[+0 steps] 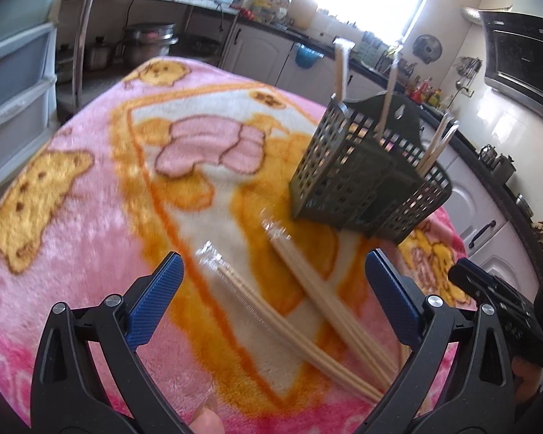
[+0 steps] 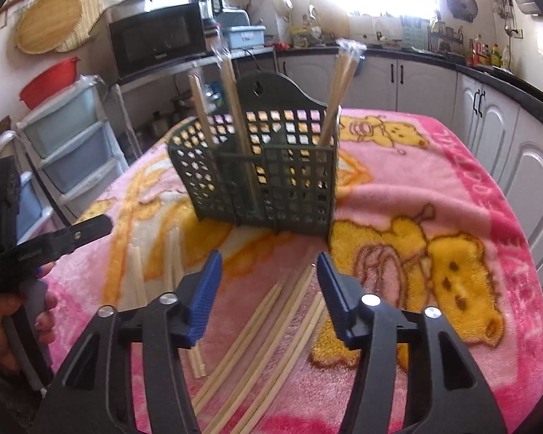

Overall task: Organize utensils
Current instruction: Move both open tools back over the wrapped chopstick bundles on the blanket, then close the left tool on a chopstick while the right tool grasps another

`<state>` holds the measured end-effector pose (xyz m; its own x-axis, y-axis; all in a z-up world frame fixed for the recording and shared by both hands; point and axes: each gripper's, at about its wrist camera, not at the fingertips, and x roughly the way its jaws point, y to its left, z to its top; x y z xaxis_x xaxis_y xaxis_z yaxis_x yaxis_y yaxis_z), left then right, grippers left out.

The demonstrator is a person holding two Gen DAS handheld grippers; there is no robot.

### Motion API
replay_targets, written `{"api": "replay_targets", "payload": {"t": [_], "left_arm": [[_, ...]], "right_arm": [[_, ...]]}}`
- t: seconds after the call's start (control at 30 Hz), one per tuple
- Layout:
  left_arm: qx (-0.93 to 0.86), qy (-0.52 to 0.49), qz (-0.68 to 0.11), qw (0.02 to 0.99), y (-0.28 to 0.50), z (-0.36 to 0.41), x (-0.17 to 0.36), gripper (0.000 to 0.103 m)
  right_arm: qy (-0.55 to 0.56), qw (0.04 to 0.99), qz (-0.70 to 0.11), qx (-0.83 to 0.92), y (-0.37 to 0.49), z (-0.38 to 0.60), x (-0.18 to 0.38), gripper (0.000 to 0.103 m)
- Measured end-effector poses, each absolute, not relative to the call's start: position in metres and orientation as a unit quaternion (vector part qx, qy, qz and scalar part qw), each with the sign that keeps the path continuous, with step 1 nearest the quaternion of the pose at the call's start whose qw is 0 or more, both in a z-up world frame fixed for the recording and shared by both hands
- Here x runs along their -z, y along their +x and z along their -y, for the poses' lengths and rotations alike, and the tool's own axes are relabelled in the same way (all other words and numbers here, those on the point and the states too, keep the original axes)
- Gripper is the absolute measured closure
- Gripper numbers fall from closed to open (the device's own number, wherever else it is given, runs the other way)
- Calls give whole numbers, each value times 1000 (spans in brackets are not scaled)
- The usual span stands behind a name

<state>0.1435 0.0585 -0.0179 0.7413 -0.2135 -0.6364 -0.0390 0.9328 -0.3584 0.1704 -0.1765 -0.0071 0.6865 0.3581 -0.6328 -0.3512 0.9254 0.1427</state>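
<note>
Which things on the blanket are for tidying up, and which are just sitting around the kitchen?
For the job: wrapped chopsticks lying on the blanket; green holder basket; chopsticks already standing in it.

Just around: microwave, red basin, plastic drawers, pink blanket.

The green utensil basket (image 2: 260, 173) stands upright mid-blanket (image 2: 434, 188), blocking the way straight ahead. Wrapped chopsticks (image 1: 307, 289) lie loose in front of it. Bare blanket lies to its left and right.
</note>
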Motion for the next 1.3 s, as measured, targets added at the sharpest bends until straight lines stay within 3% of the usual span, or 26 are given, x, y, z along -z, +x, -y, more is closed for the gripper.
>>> {"api": "replay_targets", "payload": {"t": [0.23, 0.47, 0.77, 1.2, 1.3], "left_arm": [[55, -212, -394, 893, 149, -63, 43, 38], [51, -244, -419, 873, 160, -71, 59, 50], [45, -263, -420, 867, 174, -79, 62, 57], [29, -264, -418, 869, 191, -87, 66, 72], [21, -264, -418, 869, 193, -91, 67, 83]], "right_arm": [[26, 904, -390, -176, 204, 178, 30, 65], [49, 890, -426, -156, 231, 181, 47, 68], [69, 878, -450, -148, 250, 185, 59, 72], [63, 874, -460, -142, 261, 186, 66, 89], [64, 874, -459, -144, 264, 188, 66, 92]]}}
